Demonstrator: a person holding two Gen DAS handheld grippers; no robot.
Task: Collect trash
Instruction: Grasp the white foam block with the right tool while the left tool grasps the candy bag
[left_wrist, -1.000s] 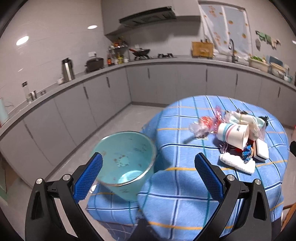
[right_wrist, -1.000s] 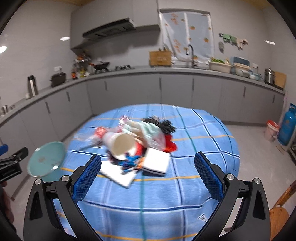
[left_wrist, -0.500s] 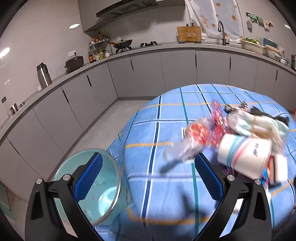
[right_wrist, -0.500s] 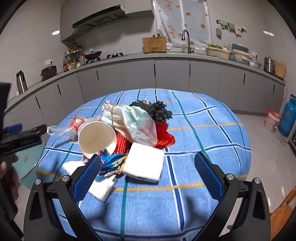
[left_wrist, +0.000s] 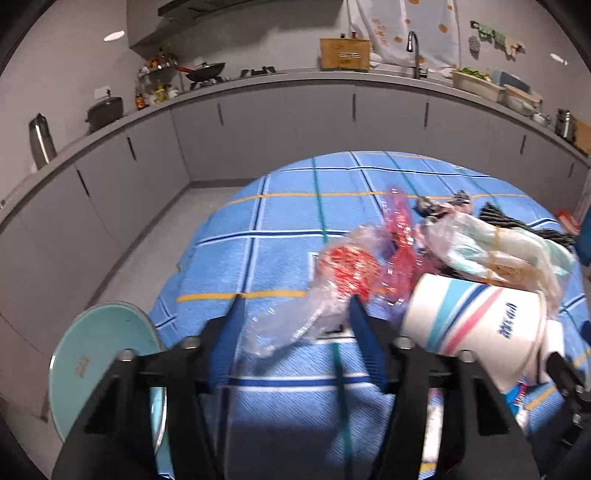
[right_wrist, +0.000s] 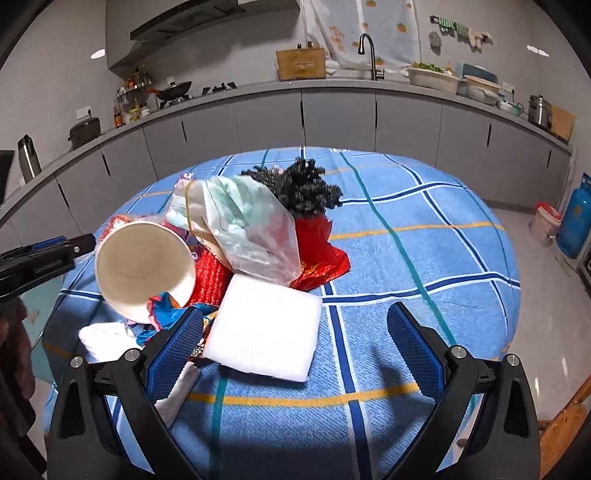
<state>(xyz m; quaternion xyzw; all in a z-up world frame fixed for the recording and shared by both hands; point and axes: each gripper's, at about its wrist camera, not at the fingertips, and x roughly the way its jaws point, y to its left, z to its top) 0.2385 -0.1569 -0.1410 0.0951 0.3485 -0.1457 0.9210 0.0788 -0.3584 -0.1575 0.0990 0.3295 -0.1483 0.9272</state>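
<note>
Closing now, the left gripper (left_wrist: 295, 332) straddles a crinkly clear wrapper (left_wrist: 295, 317), pads not pressing. Right gripper (right_wrist: 295, 343) gapes over a soft white pad (right_wrist: 266, 332).

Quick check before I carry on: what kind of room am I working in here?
Most likely a home kitchen. A grey counter over cabinets curves round the room, with a wok on a gas hob and a sink tap. The trash sits on a round table with a blue checked tablecloth.

A round table under a blue checked cloth (right_wrist: 424, 229) stands in a kitchen. Behind it runs a grey counter (right_wrist: 332, 86) — wok (right_wrist: 173, 90) far left, wooden box (right_wrist: 301, 64) and tap (right_wrist: 369, 55) centre. A blue gas cylinder (right_wrist: 574, 218) stands right.
</note>
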